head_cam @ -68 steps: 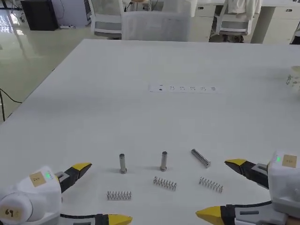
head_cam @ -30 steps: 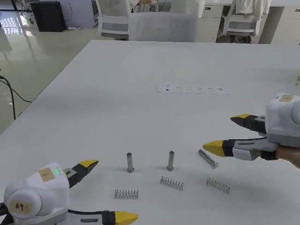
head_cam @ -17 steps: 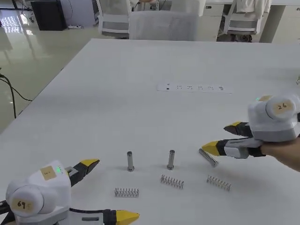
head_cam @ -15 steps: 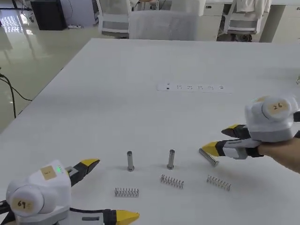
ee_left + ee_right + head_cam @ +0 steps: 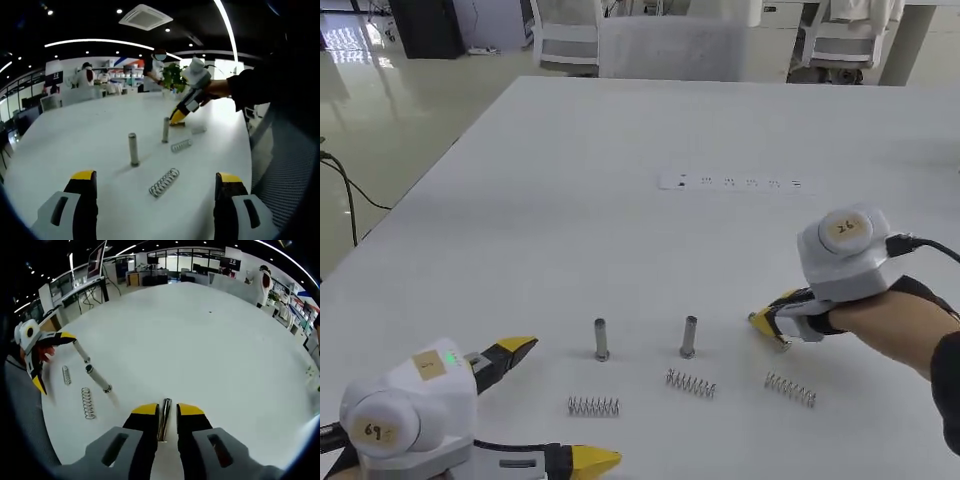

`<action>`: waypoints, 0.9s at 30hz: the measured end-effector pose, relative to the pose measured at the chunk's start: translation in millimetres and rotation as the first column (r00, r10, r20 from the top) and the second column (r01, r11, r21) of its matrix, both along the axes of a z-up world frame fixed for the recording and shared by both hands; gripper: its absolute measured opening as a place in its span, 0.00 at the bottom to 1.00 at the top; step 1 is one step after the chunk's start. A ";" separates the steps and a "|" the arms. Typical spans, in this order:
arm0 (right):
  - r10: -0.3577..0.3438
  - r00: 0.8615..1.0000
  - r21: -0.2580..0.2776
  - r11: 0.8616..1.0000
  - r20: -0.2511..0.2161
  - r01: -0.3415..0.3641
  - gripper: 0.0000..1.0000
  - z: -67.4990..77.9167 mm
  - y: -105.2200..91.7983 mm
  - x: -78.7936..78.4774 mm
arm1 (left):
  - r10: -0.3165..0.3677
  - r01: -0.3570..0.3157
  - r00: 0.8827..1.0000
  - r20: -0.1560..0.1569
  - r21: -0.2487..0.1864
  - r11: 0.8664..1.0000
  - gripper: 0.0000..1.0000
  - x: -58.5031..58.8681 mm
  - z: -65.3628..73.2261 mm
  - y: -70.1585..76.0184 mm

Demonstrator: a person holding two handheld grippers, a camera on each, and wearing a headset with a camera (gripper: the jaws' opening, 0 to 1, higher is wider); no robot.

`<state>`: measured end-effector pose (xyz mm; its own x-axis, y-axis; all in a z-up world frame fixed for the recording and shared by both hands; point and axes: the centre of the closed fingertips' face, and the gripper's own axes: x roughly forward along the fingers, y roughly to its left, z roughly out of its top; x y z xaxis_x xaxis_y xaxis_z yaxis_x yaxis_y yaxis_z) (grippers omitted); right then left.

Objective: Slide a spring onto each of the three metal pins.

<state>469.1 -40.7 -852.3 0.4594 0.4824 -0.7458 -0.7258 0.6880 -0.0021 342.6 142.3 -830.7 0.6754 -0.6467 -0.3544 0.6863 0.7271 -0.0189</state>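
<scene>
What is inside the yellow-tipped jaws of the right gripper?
A slim silver metal pin lies on the white table between the right gripper's nearly closed jaws. In the head view the gripper covers most of the pin, and whether the jaws grip it is unclear.

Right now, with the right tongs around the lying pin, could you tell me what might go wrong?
The lying pin is smooth round metal in the right tongs, so it could slip or roll free. Lifting it could also nudge the right spring lying close by.
</scene>
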 end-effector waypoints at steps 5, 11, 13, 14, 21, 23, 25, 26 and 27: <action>-0.016 1.000 -0.014 1.000 -0.018 0.015 0.09 -3.0 0.7 -1.1 | -0.003 0.003 1.000 -0.003 0.000 1.000 0.94 -0.3 -1.0 -0.9; -0.029 0.999 -0.033 0.999 -0.036 0.028 0.06 -9.3 -2.5 -0.6 | -0.005 0.005 1.000 -0.007 0.000 1.000 0.94 -0.3 -2.5 -1.4; -0.035 0.999 -0.033 0.999 -0.038 0.034 0.06 -10.8 -5.1 0.0 | -0.008 0.008 1.000 -0.009 0.001 1.000 0.94 -0.9 -3.0 -1.8; -0.043 0.998 -0.029 0.999 -0.046 0.042 0.06 -11.0 -5.5 0.0 | -0.009 0.009 1.000 -0.009 0.002 1.000 0.94 -1.1 -3.1 -2.0; -0.039 0.999 -0.067 0.997 -0.031 0.037 0.06 -11.8 -2.9 -0.9 | -0.012 0.012 1.000 -0.014 0.003 1.000 0.94 -1.0 -4.8 -3.0; -0.048 0.998 -0.068 0.997 -0.033 0.046 0.06 -11.4 -2.6 -0.9 | -0.012 0.012 1.000 -0.014 0.003 1.000 0.94 -0.8 -4.8 -2.9; -0.054 0.998 -0.070 0.996 -0.031 0.051 0.06 -11.2 -2.6 -1.0 | -0.012 0.012 1.000 -0.014 0.006 1.000 0.94 -1.0 -4.9 -2.6; -0.061 0.998 -0.069 0.996 -0.033 0.059 0.05 -11.2 -2.6 -1.0 | -0.011 0.011 1.000 -0.014 0.006 1.000 0.94 -1.1 -4.5 -2.4; -0.066 0.997 -0.068 0.996 -0.034 0.064 0.05 -11.2 -2.9 -1.0 | -0.010 0.010 1.000 -0.014 0.005 1.000 0.94 -1.1 -4.2 -2.3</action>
<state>468.1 -43.6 -863.5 0.4607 0.4008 -0.7919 -0.6798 0.7329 -0.0245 341.5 140.0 -834.8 0.6637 -0.6518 -0.3668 0.6934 0.7201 -0.0248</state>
